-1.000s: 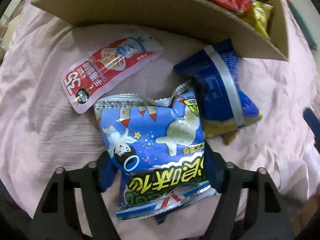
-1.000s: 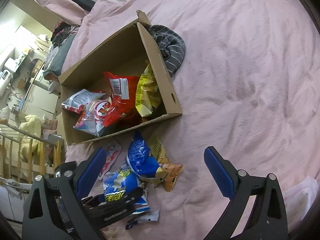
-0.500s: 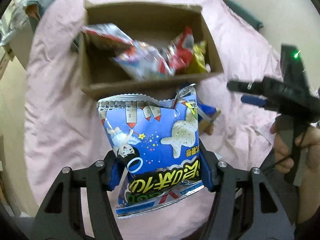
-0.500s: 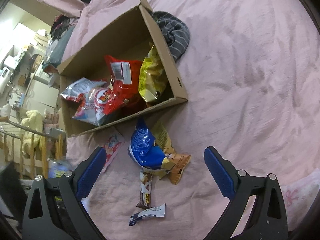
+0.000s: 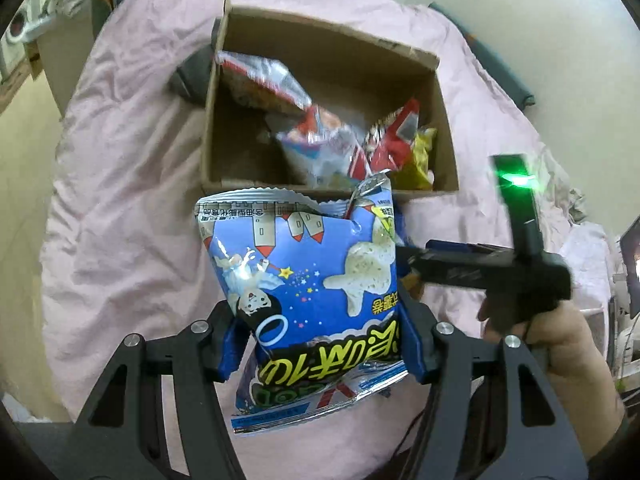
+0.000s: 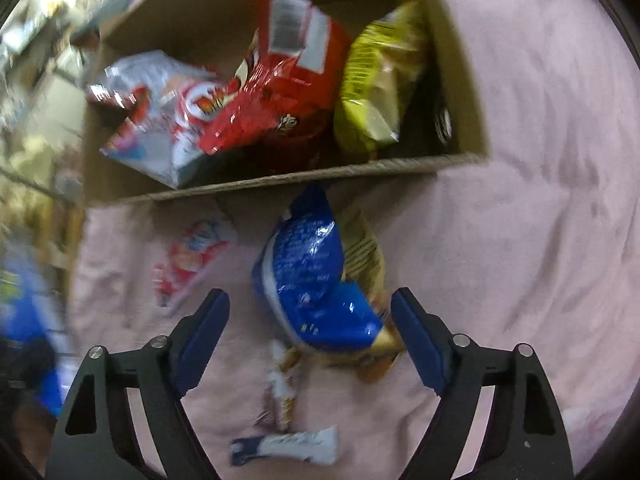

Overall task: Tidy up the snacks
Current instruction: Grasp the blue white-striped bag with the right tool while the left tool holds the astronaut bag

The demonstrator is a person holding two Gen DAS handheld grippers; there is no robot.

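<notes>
Blue foil cartoon snack bag (image 5: pixel 316 292) pinched low in left claw (image 5: pixel 320 344); floppy top could snag brown cardboard box (image 5: pixel 448 128) rim. Right claw (image 6: pixel 310 334) wide open, empty.

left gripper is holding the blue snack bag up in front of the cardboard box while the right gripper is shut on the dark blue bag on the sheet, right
Not quite. The left gripper does hold the blue snack bag before the cardboard box, but the right wrist view shows the right gripper open, its fingers either side of the dark blue bag, not shut on it.

snack bags (image 6: pixel 256 92) inside box (image 6: pixel 280 182), pouch (image 6: pixel 316 280) before it.
</notes>
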